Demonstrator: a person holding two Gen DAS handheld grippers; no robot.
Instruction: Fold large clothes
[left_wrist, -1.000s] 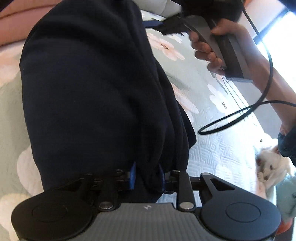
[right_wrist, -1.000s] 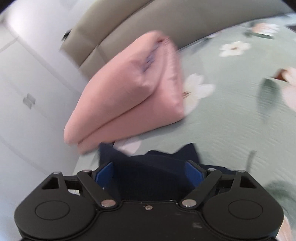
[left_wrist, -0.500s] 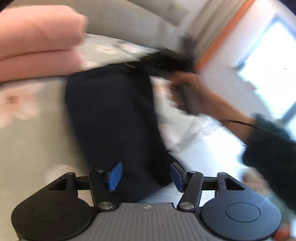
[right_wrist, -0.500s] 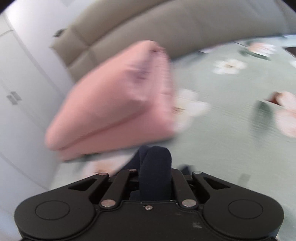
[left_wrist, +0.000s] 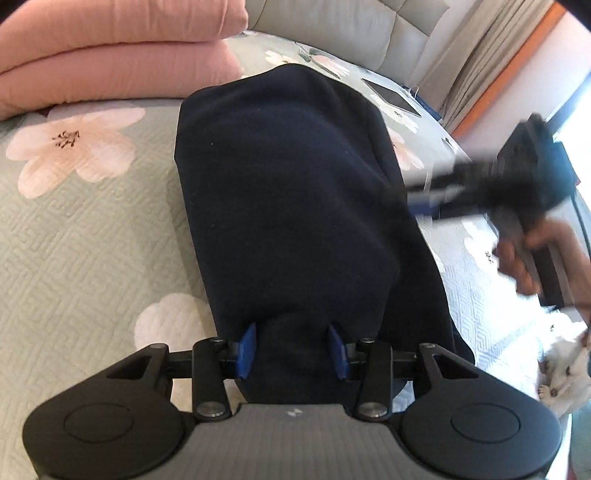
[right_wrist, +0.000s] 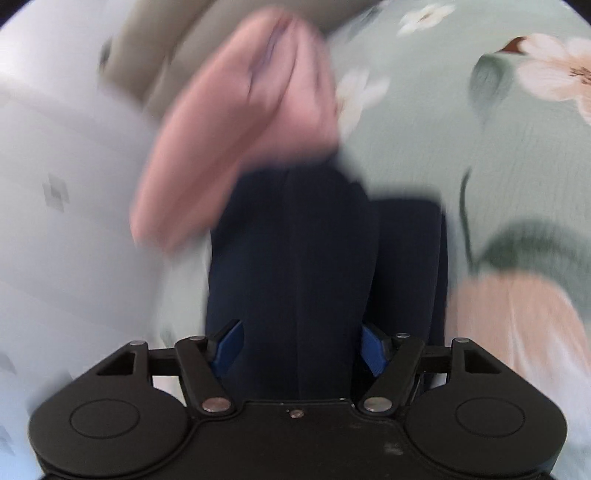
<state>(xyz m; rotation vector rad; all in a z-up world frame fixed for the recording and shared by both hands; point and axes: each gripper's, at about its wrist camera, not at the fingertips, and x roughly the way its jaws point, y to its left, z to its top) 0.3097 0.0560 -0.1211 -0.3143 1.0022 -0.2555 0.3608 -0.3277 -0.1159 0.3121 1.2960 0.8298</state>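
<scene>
A dark navy garment (left_wrist: 288, 206) lies folded in a long bundle on the green flowered bedspread (left_wrist: 74, 236). My left gripper (left_wrist: 292, 350) is open, its blue pads either side of the garment's near end. My right gripper (right_wrist: 301, 349) is open too, with a thick fold of the same garment (right_wrist: 295, 258) between its pads; that view is blurred by motion. In the left wrist view the right gripper (left_wrist: 428, 197) shows blurred at the garment's right edge, held by a hand.
A folded pink quilt (left_wrist: 110, 48) lies at the head of the bed, also in the right wrist view (right_wrist: 236, 122). A grey padded headboard (left_wrist: 332, 29) is behind. A tablet (left_wrist: 391, 96) lies at the far right. A white dog (left_wrist: 565, 373) sits beside the bed.
My left gripper opened and let go of the garment, which now lies flat on the bed. My right gripper shut on a fold half a second ago and has opened again while moving fast.
</scene>
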